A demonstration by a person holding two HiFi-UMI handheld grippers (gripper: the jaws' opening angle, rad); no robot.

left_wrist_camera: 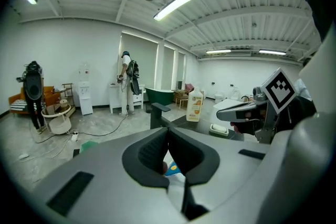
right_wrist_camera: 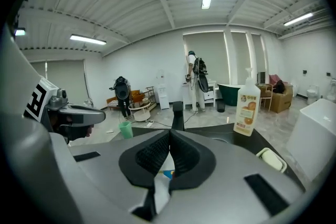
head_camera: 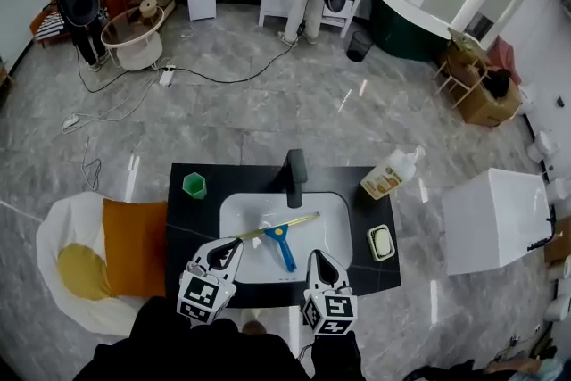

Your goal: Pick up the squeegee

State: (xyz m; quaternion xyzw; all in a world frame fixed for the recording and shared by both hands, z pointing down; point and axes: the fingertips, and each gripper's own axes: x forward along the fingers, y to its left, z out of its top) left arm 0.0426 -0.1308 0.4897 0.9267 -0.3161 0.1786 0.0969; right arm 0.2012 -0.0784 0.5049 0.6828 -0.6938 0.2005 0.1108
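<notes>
The squeegee (head_camera: pixel 283 245) has a blue handle and a long pale yellow blade, and it lies in the white sink basin (head_camera: pixel 332 215) of a black counter. My left gripper (head_camera: pixel 234 244) hovers over the basin's front left, its tip close to the blade's left end; I cannot tell if they touch. My right gripper (head_camera: pixel 318 257) hangs over the front right of the basin, to the right of the handle. Both are shut with nothing between their jaws. A bit of the blue handle (left_wrist_camera: pixel 172 169) shows below the left gripper (left_wrist_camera: pixel 168 131), and another bit (right_wrist_camera: pixel 167 174) below the right gripper (right_wrist_camera: pixel 170 135).
A black faucet (head_camera: pixel 294 177) stands behind the basin. A green cup (head_camera: pixel 194 185) is on the counter at the left, a soap bottle (head_camera: pixel 390 174) at the back right, a soap dish (head_camera: pixel 381 242) at the right. An orange cushion (head_camera: pixel 134 245) lies left of the counter, a white cabinet (head_camera: pixel 493 219) right.
</notes>
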